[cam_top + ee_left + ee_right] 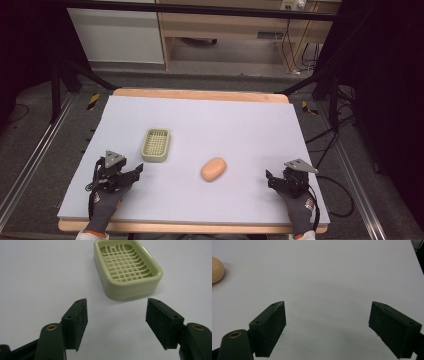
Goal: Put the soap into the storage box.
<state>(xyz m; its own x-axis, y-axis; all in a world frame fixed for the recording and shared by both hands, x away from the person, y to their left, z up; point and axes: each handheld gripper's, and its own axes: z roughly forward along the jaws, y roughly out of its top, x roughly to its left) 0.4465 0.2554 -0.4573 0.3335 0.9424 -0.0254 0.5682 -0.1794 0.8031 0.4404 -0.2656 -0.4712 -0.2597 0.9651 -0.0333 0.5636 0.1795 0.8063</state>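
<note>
A pale green soap dish (156, 145) with a grid floor rests on the white table top, left of centre; in the left gripper view the soap dish (126, 267) lies just beyond the jaws, empty. An orange oval soap bar (213, 169) lies near the middle, and the soap bar (217, 269) peeks in at the left edge of the right gripper view. My left gripper (136, 172) sits open near the front left, a short way from the dish. My right gripper (270, 179) is open at the front right, with nothing between its fingers (270, 327).
The white sheet (240, 125) covers a wooden table whose edge shows at the back and front. Cables trail from both grippers off the table's front corners. Metal rails and dark stands flank the table; a wooden desk stands behind.
</note>
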